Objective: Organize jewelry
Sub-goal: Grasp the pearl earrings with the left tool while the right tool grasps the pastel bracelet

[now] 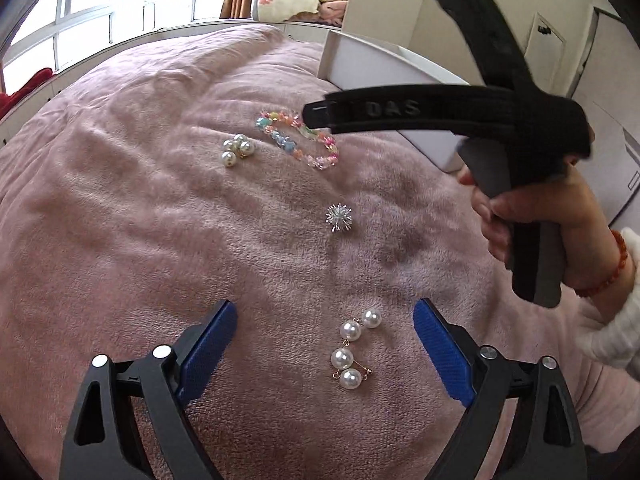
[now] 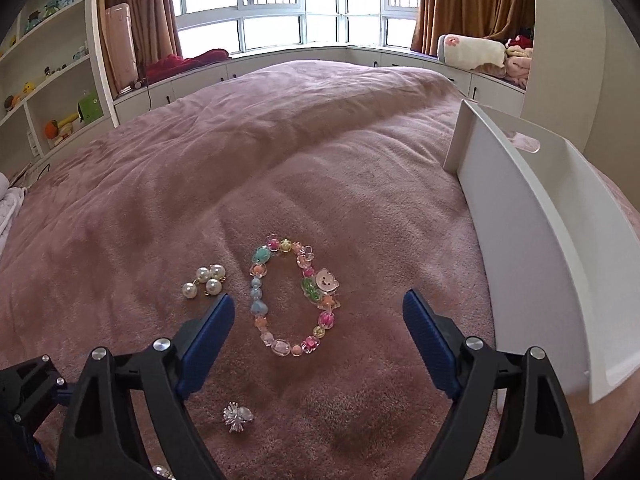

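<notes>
Jewelry lies on a pink blanket (image 1: 120, 220). A string of pearls with gold links (image 1: 353, 348) lies between the open jaws of my left gripper (image 1: 324, 316). A silver spiky brooch (image 1: 339, 217) lies farther out, also in the right wrist view (image 2: 237, 416). A colourful bead bracelet (image 1: 298, 138) lies beyond; in the right wrist view it (image 2: 292, 296) sits between the open jaws of my right gripper (image 2: 318, 308). A pearl cluster (image 1: 237, 149) lies left of the bracelet (image 2: 206, 280). The right gripper body (image 1: 460, 116) hovers above the bracelet. Both grippers are empty.
A white open box (image 2: 532, 216) stands on the blanket (image 2: 160, 200) to the right of the bracelet, also in the left wrist view (image 1: 384, 68). Shelves with toys (image 2: 44, 92) are at far left. A window seat with cushions (image 2: 472, 52) runs behind the bed.
</notes>
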`<state>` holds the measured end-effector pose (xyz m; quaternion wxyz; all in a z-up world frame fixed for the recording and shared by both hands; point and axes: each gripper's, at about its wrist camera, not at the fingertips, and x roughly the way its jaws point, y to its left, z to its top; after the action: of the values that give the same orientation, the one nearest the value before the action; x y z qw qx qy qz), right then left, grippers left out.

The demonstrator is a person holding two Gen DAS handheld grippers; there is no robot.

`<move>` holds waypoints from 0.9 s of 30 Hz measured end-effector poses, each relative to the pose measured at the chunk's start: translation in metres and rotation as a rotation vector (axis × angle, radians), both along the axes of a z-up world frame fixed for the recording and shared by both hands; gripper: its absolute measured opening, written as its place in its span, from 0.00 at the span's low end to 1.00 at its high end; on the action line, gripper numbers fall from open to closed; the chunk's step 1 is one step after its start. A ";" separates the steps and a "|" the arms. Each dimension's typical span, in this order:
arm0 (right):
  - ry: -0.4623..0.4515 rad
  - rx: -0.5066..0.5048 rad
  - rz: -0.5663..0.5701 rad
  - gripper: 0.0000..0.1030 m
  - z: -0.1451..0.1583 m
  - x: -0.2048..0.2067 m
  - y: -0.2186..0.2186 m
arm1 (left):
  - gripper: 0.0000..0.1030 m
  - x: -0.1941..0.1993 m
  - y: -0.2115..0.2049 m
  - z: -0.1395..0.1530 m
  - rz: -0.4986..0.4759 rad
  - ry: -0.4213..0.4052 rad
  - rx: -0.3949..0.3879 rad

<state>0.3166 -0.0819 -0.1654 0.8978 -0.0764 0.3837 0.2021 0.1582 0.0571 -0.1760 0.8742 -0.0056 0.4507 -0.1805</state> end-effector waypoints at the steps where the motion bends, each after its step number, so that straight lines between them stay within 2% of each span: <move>1: 0.004 0.002 -0.005 0.76 -0.002 0.005 0.000 | 0.80 0.000 -0.001 -0.001 -0.005 -0.002 0.006; 7: 0.078 -0.019 -0.015 0.59 -0.023 0.026 0.001 | 0.63 -0.005 -0.009 -0.014 -0.003 -0.033 0.118; 10: 0.125 -0.036 0.004 0.55 -0.038 0.026 0.004 | 0.59 -0.009 -0.008 -0.014 -0.004 -0.036 0.116; 12: 0.108 -0.052 0.009 0.52 -0.043 0.020 0.006 | 0.55 -0.012 -0.007 -0.013 -0.008 -0.028 0.104; 14: 0.112 -0.044 0.020 0.41 -0.044 0.017 0.008 | 0.51 -0.016 -0.006 -0.013 -0.012 -0.022 0.104; 15: 0.119 -0.035 0.027 0.39 -0.044 0.017 0.008 | 0.46 -0.017 -0.007 -0.014 -0.011 -0.018 0.108; 17: 0.130 -0.014 0.038 0.26 -0.044 0.017 0.007 | 0.38 -0.018 -0.007 -0.015 -0.004 -0.013 0.117; 18: 0.138 -0.001 0.043 0.22 -0.043 0.016 0.006 | 0.31 -0.019 -0.008 -0.015 -0.004 -0.011 0.119; 19: 0.146 0.010 0.049 0.14 -0.043 0.016 0.006 | 0.24 -0.020 -0.008 -0.015 -0.005 -0.010 0.122; 22: 0.168 0.043 0.064 0.11 -0.042 0.010 0.005 | 0.16 -0.019 -0.007 -0.016 0.001 -0.002 0.139; 27: 0.192 0.102 0.077 0.11 -0.034 0.000 0.001 | 0.15 -0.023 -0.009 -0.009 0.018 0.009 0.135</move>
<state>0.3164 -0.0808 -0.1994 0.8512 -0.0257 0.4539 0.2620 0.1356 0.0481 -0.1854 0.8722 0.0483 0.4657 -0.1417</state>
